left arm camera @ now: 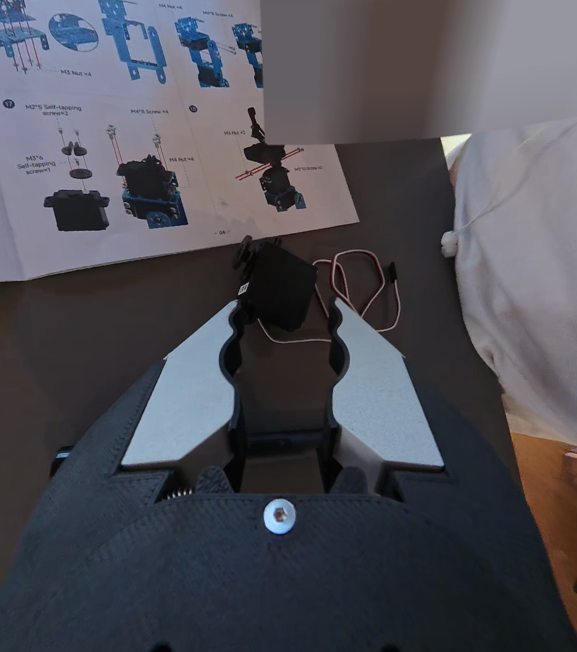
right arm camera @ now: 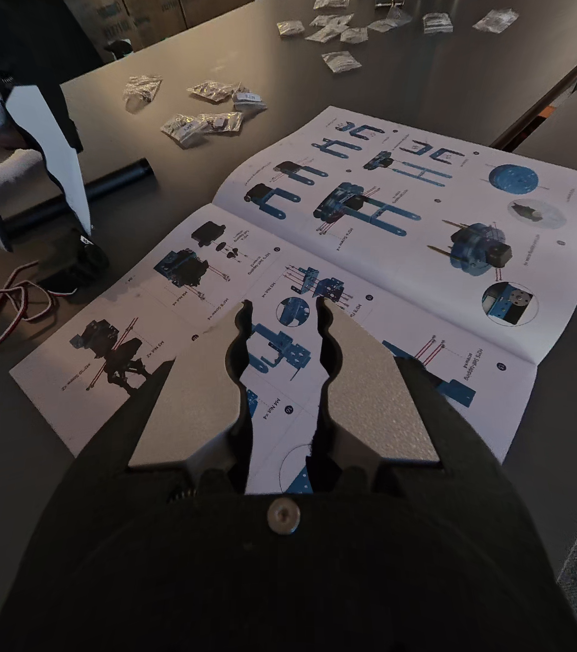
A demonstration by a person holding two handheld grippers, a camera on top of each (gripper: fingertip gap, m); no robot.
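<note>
Two grippers over a dark worktop (right arm camera: 68,476)

The left gripper (left arm camera: 283,303) had its fingers spread, empty, with the black motor block (left arm camera: 280,282) at 12 o'clock, touching one tip. Closing squarely around it, clear of the striped wire (left arm camera: 361,282), looked wise. The right gripper (right arm camera: 283,303), also spread, hung over the open booklet (right arm camera: 421,229). Small bags (right arm camera: 209,106) lay at 11 o'clock.

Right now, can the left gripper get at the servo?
Probably yes. The left gripper is open, and the servo lies on the table just ahead of its fingertips, nothing between. Its cable loops off to the right, near the right finger.
</note>
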